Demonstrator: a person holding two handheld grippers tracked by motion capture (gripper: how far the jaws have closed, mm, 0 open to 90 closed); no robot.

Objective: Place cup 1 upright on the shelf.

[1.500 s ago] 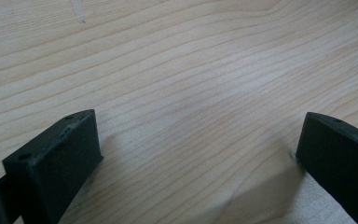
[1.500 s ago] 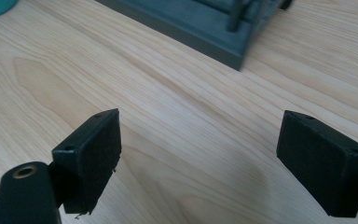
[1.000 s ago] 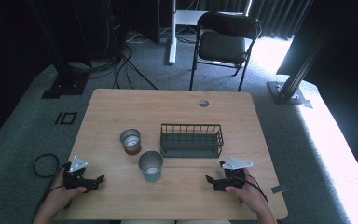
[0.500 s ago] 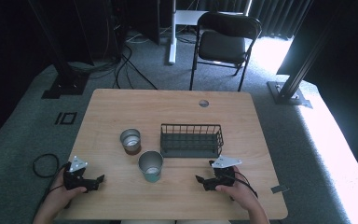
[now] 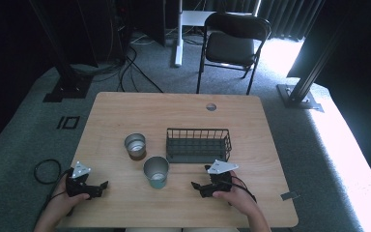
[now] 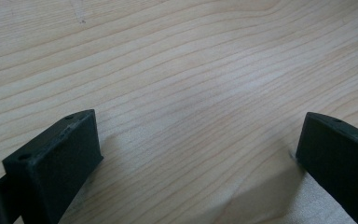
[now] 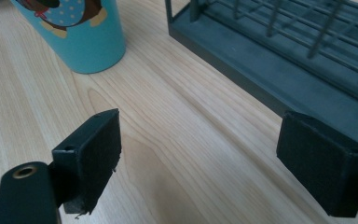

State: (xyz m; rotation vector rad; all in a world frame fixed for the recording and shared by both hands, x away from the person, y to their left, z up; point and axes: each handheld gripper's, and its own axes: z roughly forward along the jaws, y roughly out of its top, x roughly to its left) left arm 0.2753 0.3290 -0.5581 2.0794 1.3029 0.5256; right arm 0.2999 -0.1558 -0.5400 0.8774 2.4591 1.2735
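Pale wooden table point(image 5: 125, 108) low under both tools; right gripper point(image 7: 198, 154) jaws wide, angled toward teal metal cup point(image 7: 81, 35) just left of dark wire basket point(image 7: 279, 51), likely lining up grasp; left gripper point(image 6: 198, 154) wide, parked, empty.

Two grippers are held low near table's front edge. Left gripper point(image 5: 101, 186), gripped by left hand point(image 5: 70, 193), jaws spread wide, pointed right. Right gripper point(image 5: 196, 186), gripped by right hand point(image 5: 232, 193), jaws likewise spread wide, pointed left. Forearms seen at bottom.
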